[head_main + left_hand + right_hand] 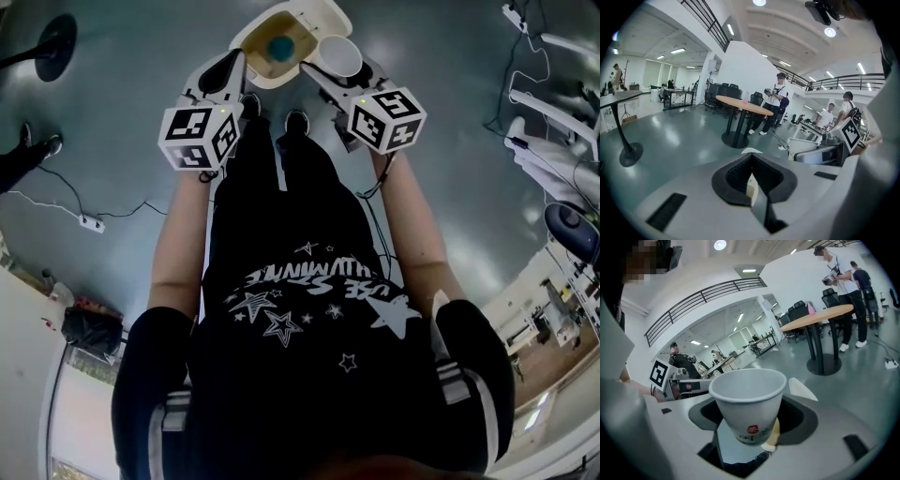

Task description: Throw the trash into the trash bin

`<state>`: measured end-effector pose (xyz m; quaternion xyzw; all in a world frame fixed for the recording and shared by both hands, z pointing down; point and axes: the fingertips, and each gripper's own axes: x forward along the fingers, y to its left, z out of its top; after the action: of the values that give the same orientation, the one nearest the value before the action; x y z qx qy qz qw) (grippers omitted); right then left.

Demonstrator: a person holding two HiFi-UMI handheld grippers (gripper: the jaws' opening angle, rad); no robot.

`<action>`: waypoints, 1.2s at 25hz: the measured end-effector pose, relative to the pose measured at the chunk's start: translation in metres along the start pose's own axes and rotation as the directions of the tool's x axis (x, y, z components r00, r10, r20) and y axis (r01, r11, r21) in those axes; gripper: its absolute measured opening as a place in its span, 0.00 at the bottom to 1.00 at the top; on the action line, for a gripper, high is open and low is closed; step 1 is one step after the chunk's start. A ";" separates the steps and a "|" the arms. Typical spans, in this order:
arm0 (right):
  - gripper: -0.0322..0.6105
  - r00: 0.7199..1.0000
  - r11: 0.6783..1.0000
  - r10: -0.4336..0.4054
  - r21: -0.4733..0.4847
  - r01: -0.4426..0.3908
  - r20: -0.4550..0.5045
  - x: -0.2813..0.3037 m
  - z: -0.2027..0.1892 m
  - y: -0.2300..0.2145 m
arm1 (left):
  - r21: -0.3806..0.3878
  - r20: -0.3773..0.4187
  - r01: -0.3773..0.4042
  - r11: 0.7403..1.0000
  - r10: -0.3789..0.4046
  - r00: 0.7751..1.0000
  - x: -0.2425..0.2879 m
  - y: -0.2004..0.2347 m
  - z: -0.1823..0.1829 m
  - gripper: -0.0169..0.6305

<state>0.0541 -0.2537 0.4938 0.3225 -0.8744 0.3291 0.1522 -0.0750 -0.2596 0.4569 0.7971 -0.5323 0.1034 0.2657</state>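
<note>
The trash bin (pixel 255 33) stands on the floor just beyond my feet. It is cream-white, its lid is flipped back, and something blue (pixel 279 47) lies inside. My right gripper (pixel 330 73) is shut on a white paper cup (pixel 747 401) with a small red print. The cup is upright and empty, and it hangs over the bin's right rim. My left gripper (pixel 225 75) hovers at the bin's left rim. In the left gripper view its jaws (pixel 751 180) stand together, and nothing shows between them.
A round wooden table (pixel 740 105) on a black pedestal stands farther off, with people beside it. On the floor to the left lie a power strip (pixel 91 223) with its cable and a black stand base (pixel 52 42). My shoes (pixel 251 105) are close to the bin.
</note>
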 end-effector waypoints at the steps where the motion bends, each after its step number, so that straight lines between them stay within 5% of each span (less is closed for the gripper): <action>1: 0.55 1.000 1.000 -0.008 0.004 0.008 -0.002 0.006 -0.002 0.000 | -0.001 -0.001 0.005 1.000 -0.005 1.000 0.005 0.005 -0.001 0.04; 21: 0.55 0.988 0.968 -0.150 0.198 0.152 -0.025 0.110 -0.068 -0.046 | -0.012 -0.163 0.137 0.990 -0.137 0.977 0.083 0.079 -0.086 0.04; 30: 0.55 0.988 0.953 -0.141 0.259 0.154 -0.065 0.141 -0.105 -0.065 | -0.039 -0.243 0.144 0.989 -0.149 0.958 0.110 0.097 -0.132 0.04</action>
<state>-0.0022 -0.2853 0.6693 0.3965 -0.7926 0.4376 0.1522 -0.1019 -0.3052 0.6471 0.8125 -0.4359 0.1757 0.3448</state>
